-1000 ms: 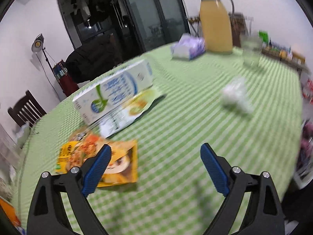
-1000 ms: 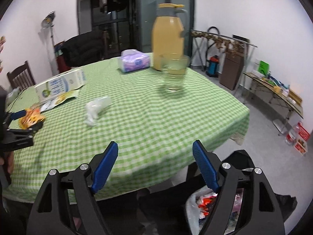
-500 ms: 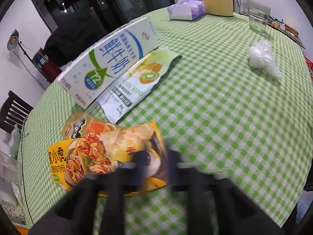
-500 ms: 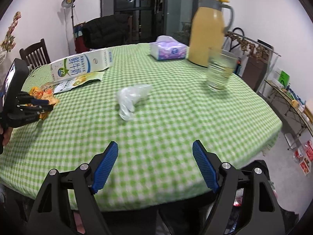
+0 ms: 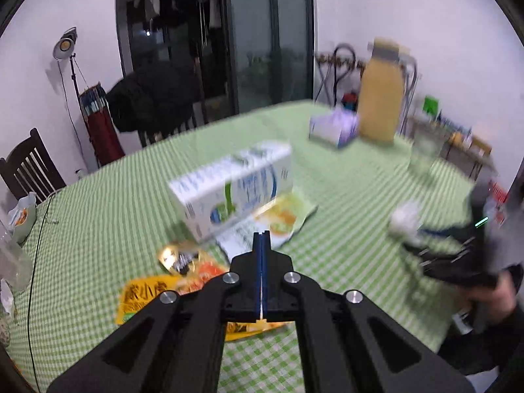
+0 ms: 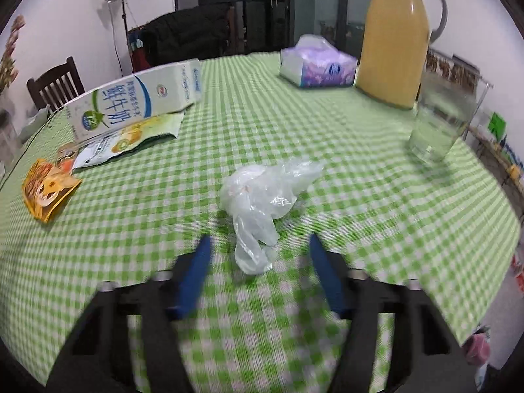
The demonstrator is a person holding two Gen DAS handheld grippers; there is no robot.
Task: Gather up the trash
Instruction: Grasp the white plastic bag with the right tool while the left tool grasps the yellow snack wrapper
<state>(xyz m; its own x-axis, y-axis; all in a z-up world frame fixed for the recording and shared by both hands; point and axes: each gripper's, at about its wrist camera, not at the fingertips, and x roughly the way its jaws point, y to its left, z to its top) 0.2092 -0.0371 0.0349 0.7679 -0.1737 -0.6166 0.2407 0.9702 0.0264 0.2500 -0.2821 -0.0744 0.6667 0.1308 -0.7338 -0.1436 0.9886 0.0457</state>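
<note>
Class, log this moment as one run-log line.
left gripper shut above snack wrapper, hold unclear | right gripper open, jaws just closing, plastic bag between

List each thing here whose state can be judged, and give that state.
Milk carton, lying on its side.
Jug, upright, lid on.
Glass, upright.
Plastic bag, crumpled, lying loose.
Left gripper, fingers shut.
Right gripper, fingers open, just closing; plastic bag's tail between them, untouched.

Dim indoor light, perhaps overhead; motion blur (left view worst), fisheye-bent edges
</note>
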